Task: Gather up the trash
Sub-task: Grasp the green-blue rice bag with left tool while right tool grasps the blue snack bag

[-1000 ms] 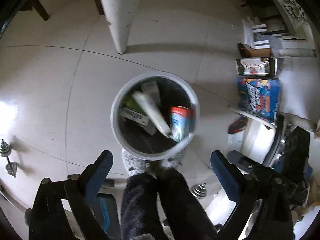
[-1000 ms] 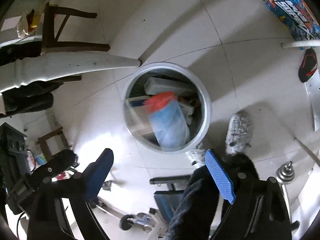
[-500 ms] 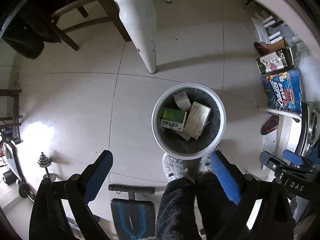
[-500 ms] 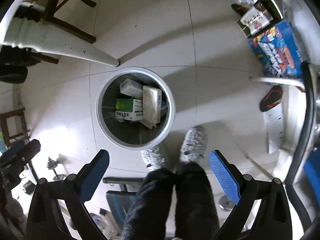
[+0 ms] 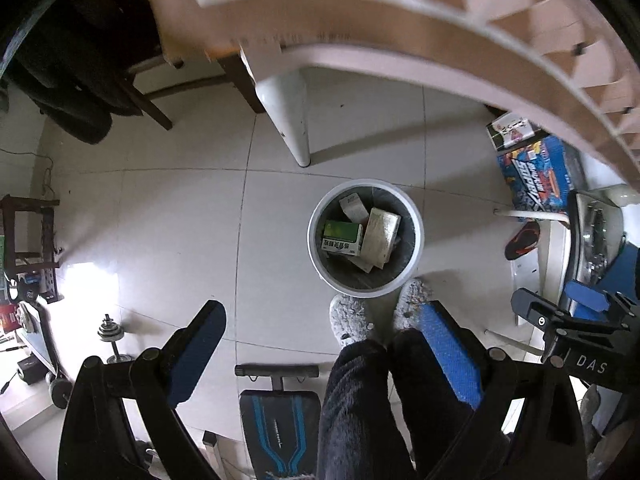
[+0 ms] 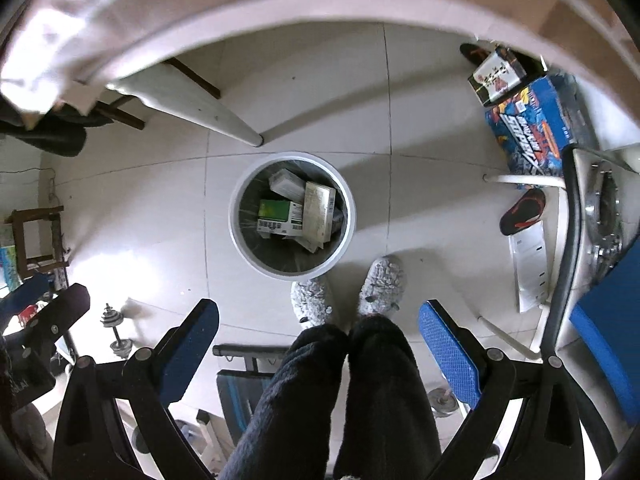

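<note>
Tiled floor (image 5: 168, 216); bin (image 5: 416, 236) far below both empty spread tongs (image 5: 320, 344).

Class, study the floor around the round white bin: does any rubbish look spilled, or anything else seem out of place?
No rubbish has spilled: the green box and beige packets lie inside the round white bin. One oddity is a single black-and-red sandal lying alone on the white tiled floor, with no partner beside it.
</note>
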`<state>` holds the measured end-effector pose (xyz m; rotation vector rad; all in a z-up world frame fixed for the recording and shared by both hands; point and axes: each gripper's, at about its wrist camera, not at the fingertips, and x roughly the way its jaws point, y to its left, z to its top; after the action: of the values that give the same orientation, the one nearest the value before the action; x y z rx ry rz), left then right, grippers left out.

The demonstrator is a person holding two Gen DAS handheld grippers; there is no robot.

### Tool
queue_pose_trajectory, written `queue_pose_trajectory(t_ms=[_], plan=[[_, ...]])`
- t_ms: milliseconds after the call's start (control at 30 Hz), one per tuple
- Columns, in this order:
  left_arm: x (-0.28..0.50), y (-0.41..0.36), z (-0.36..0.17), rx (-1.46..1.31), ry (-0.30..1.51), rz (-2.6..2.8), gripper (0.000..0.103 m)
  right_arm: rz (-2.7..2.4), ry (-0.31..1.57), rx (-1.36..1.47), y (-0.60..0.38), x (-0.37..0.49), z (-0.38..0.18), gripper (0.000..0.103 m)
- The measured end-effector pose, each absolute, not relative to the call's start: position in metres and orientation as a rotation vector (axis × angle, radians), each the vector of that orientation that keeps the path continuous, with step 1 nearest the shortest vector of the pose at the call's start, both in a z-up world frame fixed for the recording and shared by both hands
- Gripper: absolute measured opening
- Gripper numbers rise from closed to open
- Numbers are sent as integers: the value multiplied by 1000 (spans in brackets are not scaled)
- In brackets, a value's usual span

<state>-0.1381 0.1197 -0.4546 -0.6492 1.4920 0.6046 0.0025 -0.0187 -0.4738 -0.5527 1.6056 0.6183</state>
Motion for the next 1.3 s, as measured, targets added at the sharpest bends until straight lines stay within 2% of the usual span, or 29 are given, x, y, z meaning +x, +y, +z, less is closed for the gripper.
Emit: queue_pose_trajectory(t_ms=[400,633,800,933,1133,1300], plan=[[-141,127,-322,-558,1357,689,100,713,1560,-442,-14,-4,-334,101],[-87,153,-283,-521,1271,732,100,719,1474,-310,8,57,-269,101],[-11,175,-264,-486,1228,753,100,649,1416,-210,13,145,-238,101],[78,188,-264,-474,1219,730,100,594,1394,-180,19,253,-229,101],[214,220,-292,-470,1281,717,101,474,1362,-203,38,422,-234,101],[309,261,-307,-626,1268,675,100,410,1389,-221,57,549,-264,101]])
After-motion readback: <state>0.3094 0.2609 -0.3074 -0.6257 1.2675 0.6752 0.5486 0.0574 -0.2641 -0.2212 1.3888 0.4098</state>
